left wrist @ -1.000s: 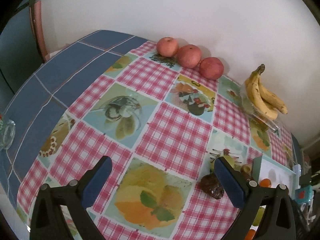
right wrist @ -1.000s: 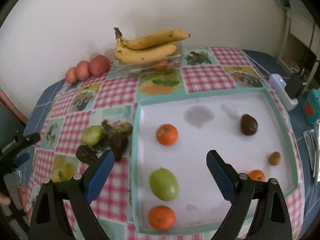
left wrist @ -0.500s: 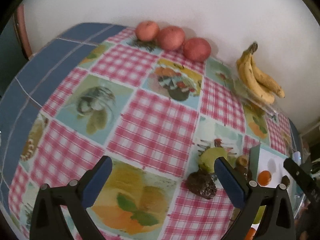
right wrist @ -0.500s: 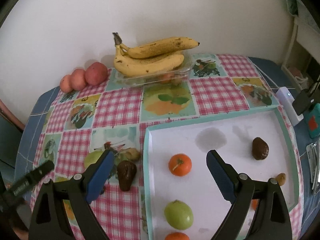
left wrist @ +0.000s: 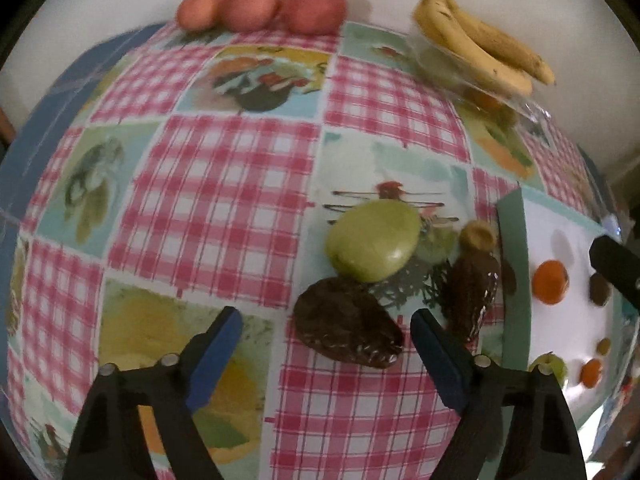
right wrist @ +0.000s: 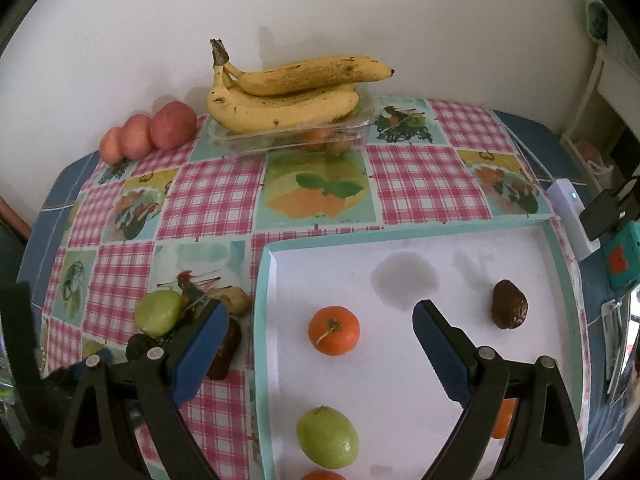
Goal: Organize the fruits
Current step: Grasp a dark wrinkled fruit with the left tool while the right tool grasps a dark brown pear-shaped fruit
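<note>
My left gripper [left wrist: 326,330] is open and empty, low over the cloth. A dark wrinkled avocado [left wrist: 348,328] lies just ahead between its fingers. Behind it lie a green fruit [left wrist: 372,240], a second dark avocado [left wrist: 474,292] and a small brown fruit [left wrist: 478,236]. My right gripper [right wrist: 316,330] is open and empty above the white tray [right wrist: 264,280], which holds an orange [right wrist: 333,330], a green fruit [right wrist: 327,438] and a dark avocado [right wrist: 509,305]. The loose fruits [right wrist: 158,312] left of the tray also show there.
Bananas [right wrist: 280,100] rest on a clear plastic box [right wrist: 296,136] by the wall, with three red apples [right wrist: 148,132] to their left. A white device [right wrist: 570,212] and a teal box [right wrist: 622,252] sit past the tray's right edge.
My left gripper has moved forward and down toward the loose fruits, which now sit close in front. My right gripper has drawn back and tilted up over the tray.
</note>
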`<move>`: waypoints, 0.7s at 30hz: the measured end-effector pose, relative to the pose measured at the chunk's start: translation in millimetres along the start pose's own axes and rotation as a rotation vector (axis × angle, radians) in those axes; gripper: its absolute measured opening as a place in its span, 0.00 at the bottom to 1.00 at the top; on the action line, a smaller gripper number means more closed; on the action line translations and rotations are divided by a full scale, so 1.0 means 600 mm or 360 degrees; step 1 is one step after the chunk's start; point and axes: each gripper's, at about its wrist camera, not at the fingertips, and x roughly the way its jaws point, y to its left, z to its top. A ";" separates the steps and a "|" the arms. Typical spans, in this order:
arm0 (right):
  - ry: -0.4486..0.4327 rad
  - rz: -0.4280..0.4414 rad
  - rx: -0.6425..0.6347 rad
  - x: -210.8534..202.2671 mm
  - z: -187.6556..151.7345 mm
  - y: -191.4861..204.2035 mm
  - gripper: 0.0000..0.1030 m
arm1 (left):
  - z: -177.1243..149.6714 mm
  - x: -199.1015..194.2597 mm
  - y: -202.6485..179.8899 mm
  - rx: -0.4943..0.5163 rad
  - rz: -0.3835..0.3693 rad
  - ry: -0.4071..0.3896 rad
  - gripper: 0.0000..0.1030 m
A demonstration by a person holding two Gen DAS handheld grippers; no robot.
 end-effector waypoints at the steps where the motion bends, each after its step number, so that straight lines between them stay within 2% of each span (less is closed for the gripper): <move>1: 0.0003 0.0003 0.0004 0.000 0.000 0.000 0.91 | -0.001 -0.001 -0.005 0.0018 0.0004 -0.0002 0.79; 6: 0.0009 -0.0007 -0.0008 0.000 -0.002 0.004 0.91 | -0.008 0.007 -0.036 0.0166 0.0126 -0.0013 0.75; 11: 0.0010 -0.0022 -0.0013 0.000 -0.002 0.004 0.91 | -0.012 -0.001 -0.036 0.0177 0.0122 -0.0027 0.59; 17: 0.0035 -0.0018 -0.0034 0.009 -0.007 0.014 0.91 | -0.011 -0.004 -0.027 0.0202 0.0098 -0.0035 0.58; 21: 0.0042 0.0008 -0.0048 0.012 -0.009 0.022 0.91 | 0.000 -0.002 0.002 0.0132 0.0137 -0.0035 0.58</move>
